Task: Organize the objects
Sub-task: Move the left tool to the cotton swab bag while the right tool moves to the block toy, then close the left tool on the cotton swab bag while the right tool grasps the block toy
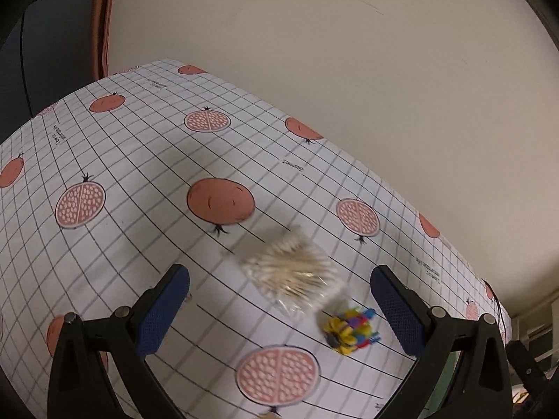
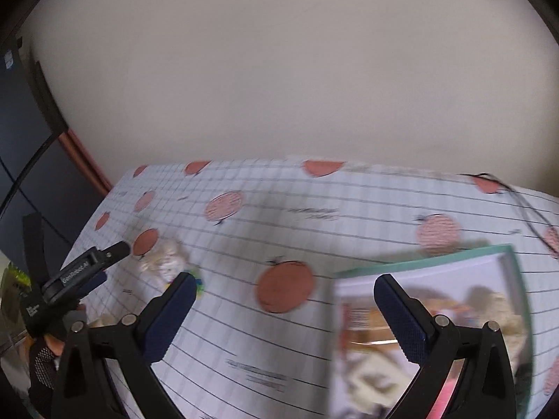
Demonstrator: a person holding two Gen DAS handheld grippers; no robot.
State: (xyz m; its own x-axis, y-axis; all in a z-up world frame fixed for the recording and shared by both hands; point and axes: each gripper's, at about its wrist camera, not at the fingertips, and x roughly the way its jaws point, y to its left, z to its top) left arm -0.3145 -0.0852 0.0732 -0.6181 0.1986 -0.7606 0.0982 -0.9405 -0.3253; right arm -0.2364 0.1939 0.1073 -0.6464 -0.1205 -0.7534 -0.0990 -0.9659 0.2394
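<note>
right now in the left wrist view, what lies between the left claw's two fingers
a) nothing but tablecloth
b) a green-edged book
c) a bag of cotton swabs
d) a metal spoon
c: the clear bag of cotton swabs lies on the pomegranate-print tablecloth between the open fingers of the left claw, with a small bundle of colourful pieces beside it.

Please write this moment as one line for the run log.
left gripper: open, above cotton swab bag | right gripper: open, empty | book: on tablecloth | colourful clips: beside bag
</note>
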